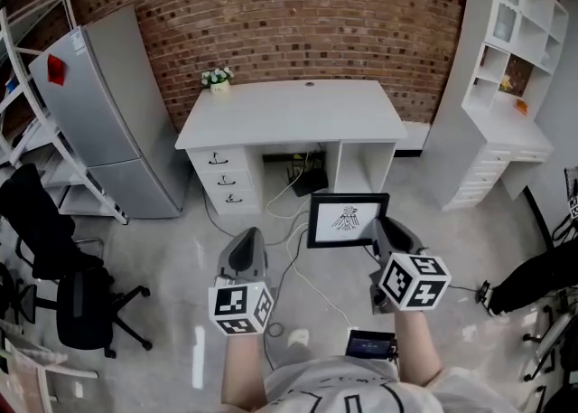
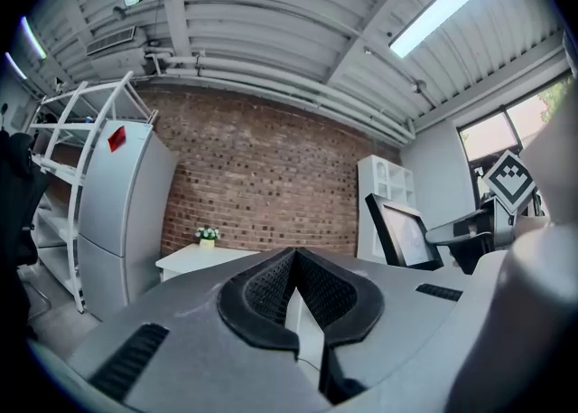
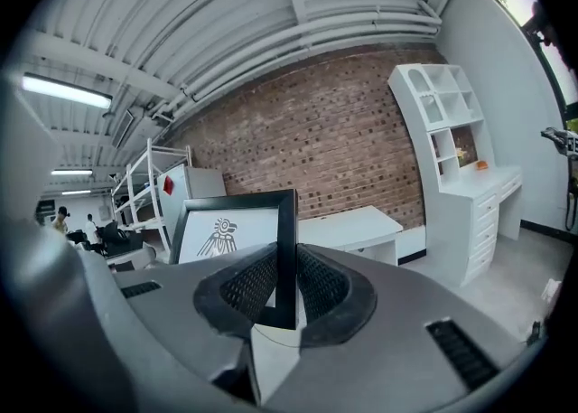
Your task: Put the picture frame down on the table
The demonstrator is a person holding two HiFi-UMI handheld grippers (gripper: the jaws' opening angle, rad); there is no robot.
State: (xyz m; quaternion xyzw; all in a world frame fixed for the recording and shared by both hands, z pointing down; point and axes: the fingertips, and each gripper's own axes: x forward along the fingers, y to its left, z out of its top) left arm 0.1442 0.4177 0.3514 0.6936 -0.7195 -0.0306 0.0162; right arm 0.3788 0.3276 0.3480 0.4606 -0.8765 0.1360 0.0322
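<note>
the right gripper is clenched on the thin side rail of the picture frame, likely light, rigid, glass-fronted and fragile, so this edge hold suits.

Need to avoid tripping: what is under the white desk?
Under the white desk, cables trail from the knee space onto the floor. The picture frame, clamped in the right gripper, covers the floor in front; the space's back is too dark to read.

readable text: none | picture frame: bird drawing, no lettering
</note>
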